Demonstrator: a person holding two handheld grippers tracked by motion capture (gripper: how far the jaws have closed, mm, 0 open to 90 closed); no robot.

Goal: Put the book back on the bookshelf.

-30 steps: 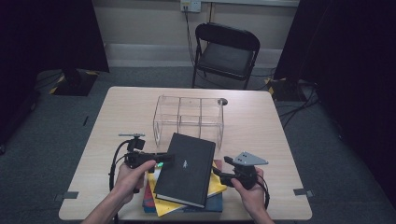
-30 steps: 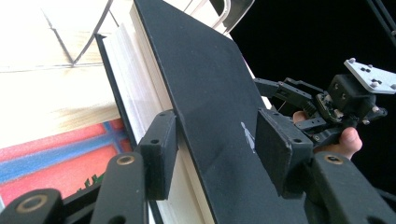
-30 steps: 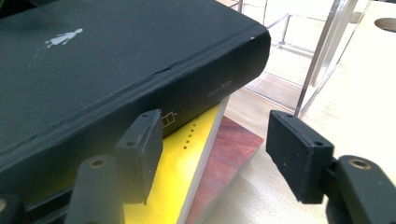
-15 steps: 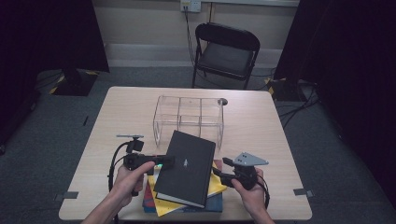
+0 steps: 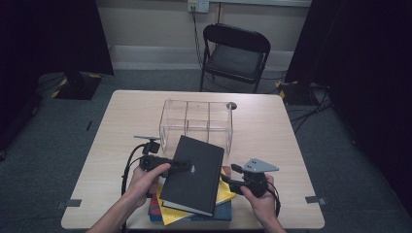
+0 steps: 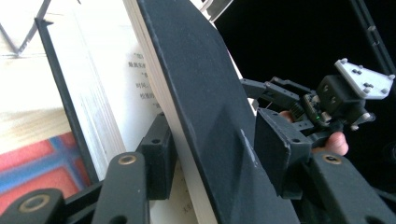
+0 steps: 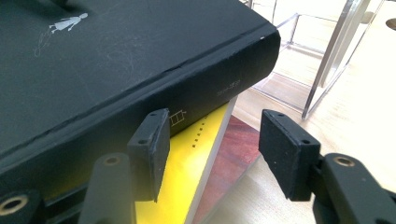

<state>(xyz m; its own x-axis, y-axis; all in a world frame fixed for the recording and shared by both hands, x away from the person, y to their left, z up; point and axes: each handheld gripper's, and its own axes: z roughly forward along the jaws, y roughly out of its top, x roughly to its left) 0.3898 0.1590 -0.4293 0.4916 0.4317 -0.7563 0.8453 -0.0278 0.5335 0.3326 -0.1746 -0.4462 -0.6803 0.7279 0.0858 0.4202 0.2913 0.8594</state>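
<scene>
Black book (image 5: pixel 193 175), thick hardcover, scuffed matte cover, small white figure, tilted

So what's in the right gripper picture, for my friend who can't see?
A thick black book lies tilted on a yellow book, and the right gripper has its two black jaws open beside the spine. A clear plastic box stands behind.

The left tongs (image 5: pixel 187 165) lie level, jaws clamped with one pad on each side of a book cover, the left hand (image 5: pixel 145 180) gripping from behind. The right tongs (image 5: pixel 233 180) point level toward them, jaws apart and just closing with nothing between, the right hand (image 5: pixel 257 200) wrapped under the body.
</scene>
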